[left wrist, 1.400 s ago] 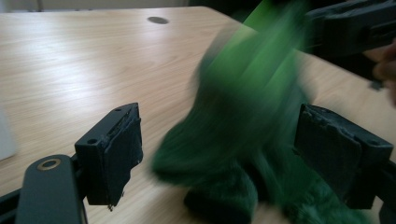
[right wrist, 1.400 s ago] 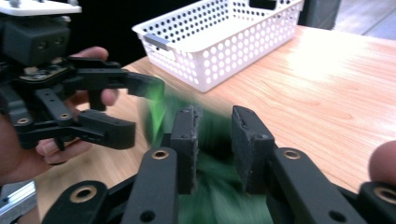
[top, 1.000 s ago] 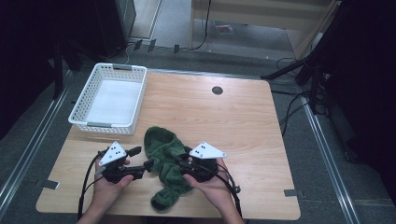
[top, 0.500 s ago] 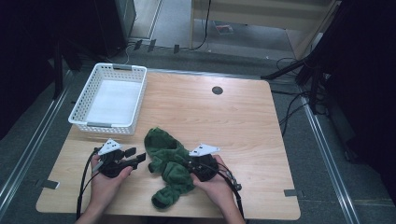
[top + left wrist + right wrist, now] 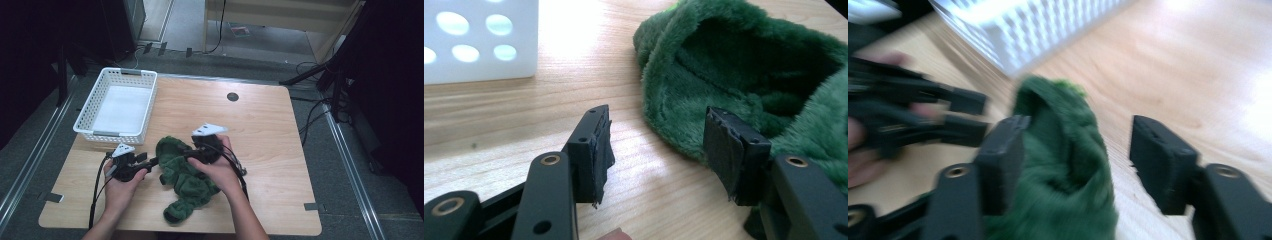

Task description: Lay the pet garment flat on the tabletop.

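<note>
Holding both sets of jaws spread wide around the green plush garment (image 5: 187, 175), I grip nothing firmly with either one. My left gripper (image 5: 659, 150) sits low at the garment's side nearer the white basket (image 5: 87, 131), with 1 jaw over bare wood and the other just touching the fuzzy rim of the garment's opening. My right gripper (image 5: 1075, 165) is on the garment's far side from the basket, and a ridge of plush rises between its 2 jaws, resting against 1 of them and clear of the other; that view is smeared, so I judge the hand is in motion. The garment itself lies crumpled on the wooden surface (image 5: 270, 130), beside the basket and nearer the person than it. I judge the main risk is closing on too thin a tuft: the pile is slippery and thick, so the jaws could pinch only fluff and let it slide out. My left jaws could also scrape the surface instead of catching the rim. The basket holds nothing I can see except a pale flat bottom.
</note>
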Tool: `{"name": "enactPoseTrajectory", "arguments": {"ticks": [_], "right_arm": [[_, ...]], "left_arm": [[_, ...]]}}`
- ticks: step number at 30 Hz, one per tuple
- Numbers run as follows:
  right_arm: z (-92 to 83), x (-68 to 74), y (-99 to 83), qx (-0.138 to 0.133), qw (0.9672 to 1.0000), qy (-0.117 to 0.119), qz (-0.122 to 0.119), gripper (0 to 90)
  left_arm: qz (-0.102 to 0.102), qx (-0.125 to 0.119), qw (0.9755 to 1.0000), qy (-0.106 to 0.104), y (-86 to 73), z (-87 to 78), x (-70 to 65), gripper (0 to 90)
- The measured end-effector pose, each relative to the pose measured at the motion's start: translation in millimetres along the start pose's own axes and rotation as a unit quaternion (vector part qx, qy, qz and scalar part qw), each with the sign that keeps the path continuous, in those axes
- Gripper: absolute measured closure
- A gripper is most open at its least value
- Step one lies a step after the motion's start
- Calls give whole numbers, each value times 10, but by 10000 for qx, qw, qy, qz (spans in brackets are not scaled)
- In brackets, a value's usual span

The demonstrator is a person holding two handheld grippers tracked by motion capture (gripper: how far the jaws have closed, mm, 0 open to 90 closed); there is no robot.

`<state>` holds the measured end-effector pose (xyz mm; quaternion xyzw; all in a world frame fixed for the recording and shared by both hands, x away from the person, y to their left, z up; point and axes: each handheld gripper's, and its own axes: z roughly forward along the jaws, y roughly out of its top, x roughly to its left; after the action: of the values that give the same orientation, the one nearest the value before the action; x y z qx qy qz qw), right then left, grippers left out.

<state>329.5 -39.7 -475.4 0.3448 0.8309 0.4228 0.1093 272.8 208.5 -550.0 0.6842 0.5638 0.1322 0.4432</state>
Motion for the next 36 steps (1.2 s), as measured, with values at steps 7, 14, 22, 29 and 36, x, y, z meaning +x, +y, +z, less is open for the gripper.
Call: {"name": "enactPoseTrajectory", "arguments": {"ticks": [7, 14, 22, 29, 36], "right_arm": [[292, -216, -114, 370, 9982, -275, 378, 831], [-64, -475, -386, -130, 9973, -51, 727, 865], [-245, -665, -622, -240, 9951, -105, 955, 845], [-325, -865, -830, -126, 9919, -550, 1139, 859], [-421, -953, -873, -321, 9898, -310, 1351, 650]], "left_arm": [[237, 152, 9992, 285, 90, 171, -109, 445], [576, 244, 9978, 215, 240, 325, -323, 579], [960, 574, 9937, -23, 356, 487, -464, 899], [1058, 548, 9928, 100, 392, 521, -426, 900], [516, 394, 9969, -442, 441, 568, -362, 628]]}}
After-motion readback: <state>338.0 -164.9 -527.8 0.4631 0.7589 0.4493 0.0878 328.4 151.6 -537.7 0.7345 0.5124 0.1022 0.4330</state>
